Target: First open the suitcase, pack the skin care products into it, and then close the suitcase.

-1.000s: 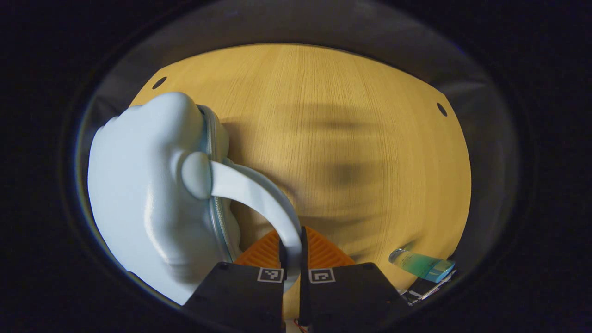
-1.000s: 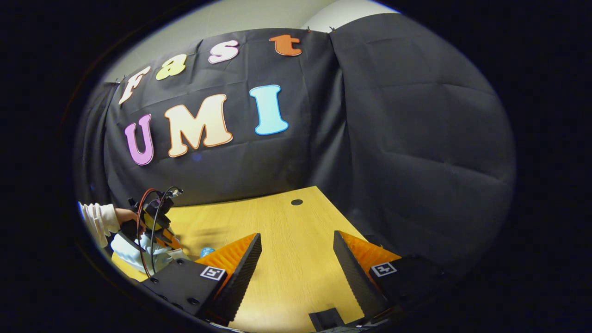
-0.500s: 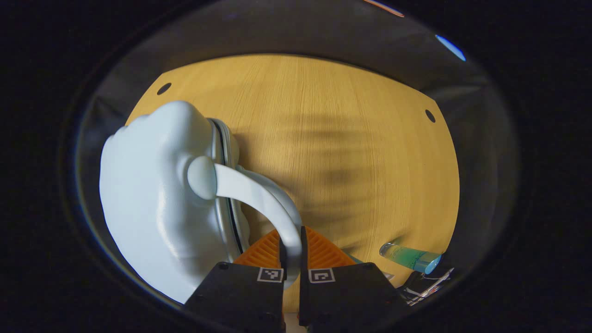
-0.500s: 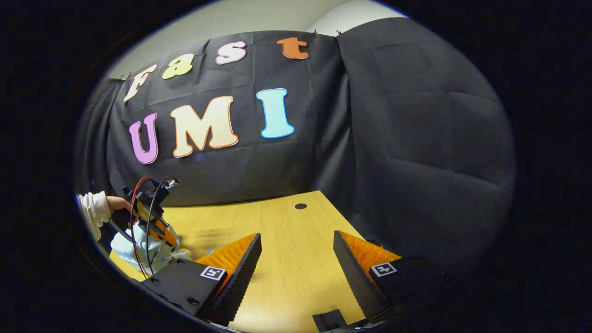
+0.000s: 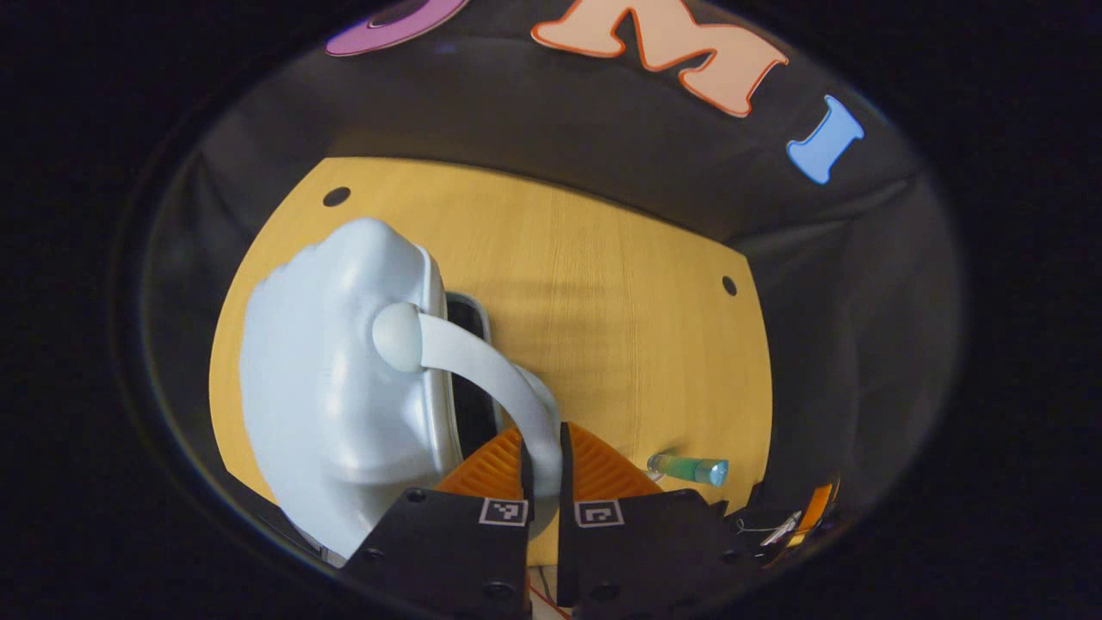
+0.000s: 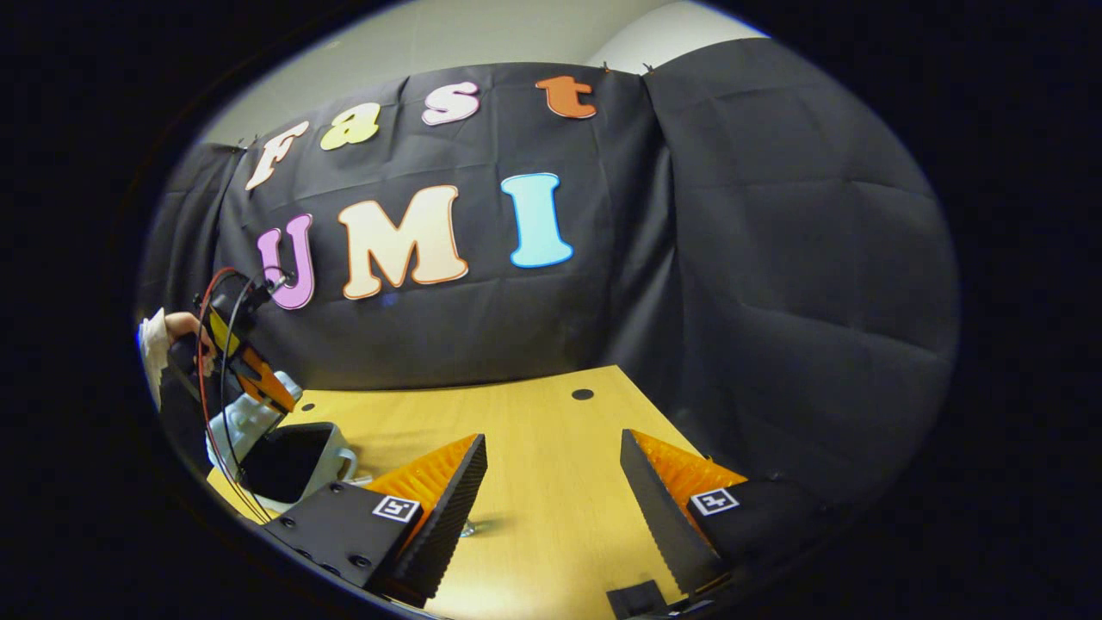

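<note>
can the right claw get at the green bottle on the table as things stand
Probably yes: the right claw is open and empty over bare table, and the green bottle lies apart from the suitcase, uncovered.

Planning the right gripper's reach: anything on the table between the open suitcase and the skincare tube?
No. In the left gripper view, only bare wooden table lies between the suitcase and the tube.

left hand-held gripper (image 5: 542, 469) pinching handle (image 5: 482, 366) | suitcase (image 5: 344, 379) apparently ajar
</note>
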### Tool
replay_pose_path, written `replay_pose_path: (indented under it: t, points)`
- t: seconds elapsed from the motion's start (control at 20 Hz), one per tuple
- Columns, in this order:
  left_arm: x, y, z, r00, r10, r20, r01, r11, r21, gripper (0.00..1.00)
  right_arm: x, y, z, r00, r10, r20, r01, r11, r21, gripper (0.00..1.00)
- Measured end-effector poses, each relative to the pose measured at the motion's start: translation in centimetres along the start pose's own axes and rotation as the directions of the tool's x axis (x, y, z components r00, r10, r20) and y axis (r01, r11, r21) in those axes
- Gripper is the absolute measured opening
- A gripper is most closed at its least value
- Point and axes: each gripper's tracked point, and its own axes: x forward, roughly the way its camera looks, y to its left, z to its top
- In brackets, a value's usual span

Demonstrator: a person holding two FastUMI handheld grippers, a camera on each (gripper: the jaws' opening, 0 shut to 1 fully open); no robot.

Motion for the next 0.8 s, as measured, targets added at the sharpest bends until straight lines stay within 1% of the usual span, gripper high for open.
replay_pose_path:
  t: [0.05,0.1,0.2,0.35,0.4,0.5,0.55,0.6,0.65,0.7,0.8]
  points:
    - [-1.7,1.0,0.8,1.000,-0.001,0.030,0.001,1.000,0.000,0.06,0.1,1.0,0.1,1.000,0.013,0.008,-0.013,1.000,-0.009,0.94]
    - [-3.2,2.0,1.3,0.999,0.000,0.054,0.000,1.000,-0.002,0.06,0.2,2.1,0.4,1.000,0.026,0.013,-0.026,1.000,-0.018,0.98]
    - [-6.0,4.1,2.2,0.996,0.007,0.087,-0.007,1.000,-0.005,0.06,0.3,4.3,0.7,0.998,0.053,0.023,-0.052,0.998,-0.034,0.98]
    - [-10.2,9.2,3.1,0.991,0.042,0.129,-0.040,0.999,-0.023,0.05,0.3,7.2,0.9,0.996,0.080,0.034,-0.078,0.996,-0.047,0.98]
    - [-11.3,11.2,3.4,0.987,0.069,0.144,-0.065,0.997,-0.029,0.06,0.2,8.1,0.9,0.996,0.085,0.037,-0.083,0.995,-0.048,0.98]
    - [-13.3,16.3,4.4,0.969,0.163,0.184,-0.158,0.987,-0.040,0.06,-0.1,9.8,1.1,0.995,0.090,0.046,-0.088,0.995,-0.053,0.98]
    - [-14.2,19.3,4.6,0.953,0.229,0.201,-0.224,0.973,-0.046,0.05,0.0,10.4,1.0,0.995,0.088,0.047,-0.085,0.995,-0.058,0.98]
    - [-14.8,22.6,4.8,0.931,0.297,0.212,-0.292,0.955,-0.054,0.05,-0.1,11.1,0.9,0.995,0.087,0.046,-0.084,0.994,-0.066,0.94]
    - [-15.5,25.8,4.7,0.912,0.350,0.212,-0.345,0.936,-0.063,0.05,-0.1,11.8,0.8,0.995,0.085,0.045,-0.081,0.994,-0.073,0.98]
    - [-15.8,28.2,4.3,0.902,0.380,0.203,-0.372,0.925,-0.079,0.04,-0.1,12.5,0.7,0.996,0.083,0.043,-0.079,0.994,-0.078,0.98]
    - [-15.8,32.4,3.0,0.896,0.403,0.183,-0.384,0.914,-0.134,0.03,0.0,13.8,0.5,0.996,0.085,0.036,-0.082,0.993,-0.080,0.98]
